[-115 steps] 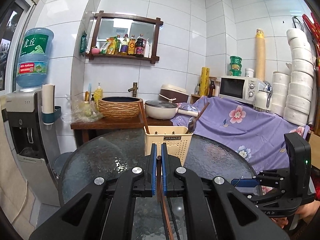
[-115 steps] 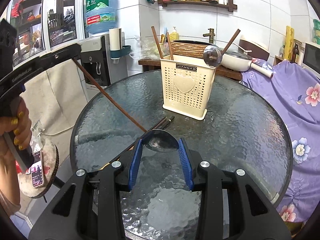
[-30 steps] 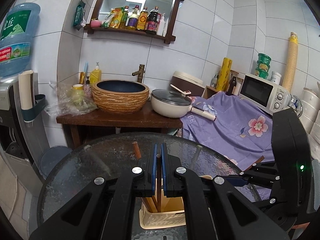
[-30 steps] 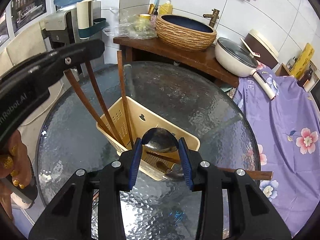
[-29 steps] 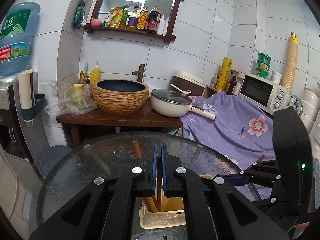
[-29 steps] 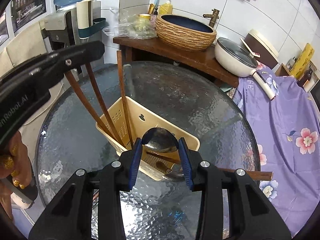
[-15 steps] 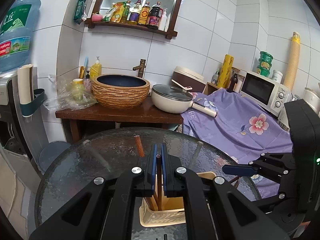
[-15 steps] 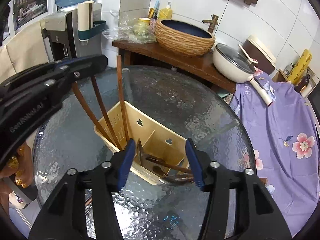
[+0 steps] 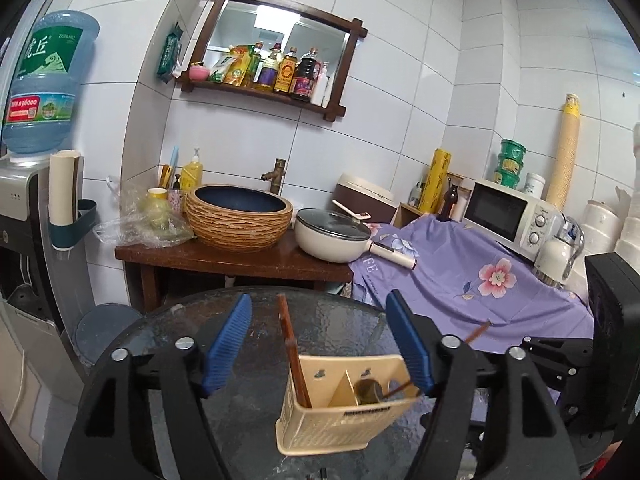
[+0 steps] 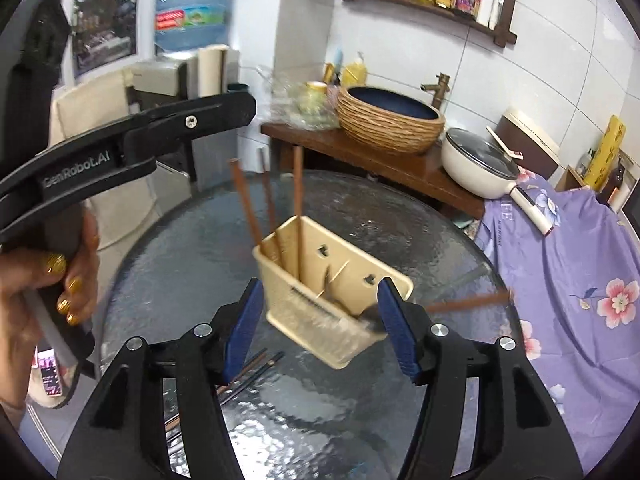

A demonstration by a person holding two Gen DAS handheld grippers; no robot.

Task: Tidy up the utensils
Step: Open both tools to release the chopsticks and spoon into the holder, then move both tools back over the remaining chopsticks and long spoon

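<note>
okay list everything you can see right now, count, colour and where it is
holder: one, cream, on the glass table, two compartments
chopsticks: three, brown, upright in holder's left compartment
spoons: wooden handles, in the right compartment; count unclear
loose chopsticks: a few, dark, on table near right gripper
basin: one, woven tan, blue inside, on wooden stand
pan: one, cream, beside basin
microwave: one, white, far right
water bottle: one, blue, on dispenser
cloth: purple, floral
left gripper: jaws opening, nothing held
right gripper: jaws opening, nothing held
hand: on left gripper's handle

Home kitchen — microwave (image 9: 505, 216), basin (image 9: 240, 216), condiment shelf (image 9: 264, 92).
</note>
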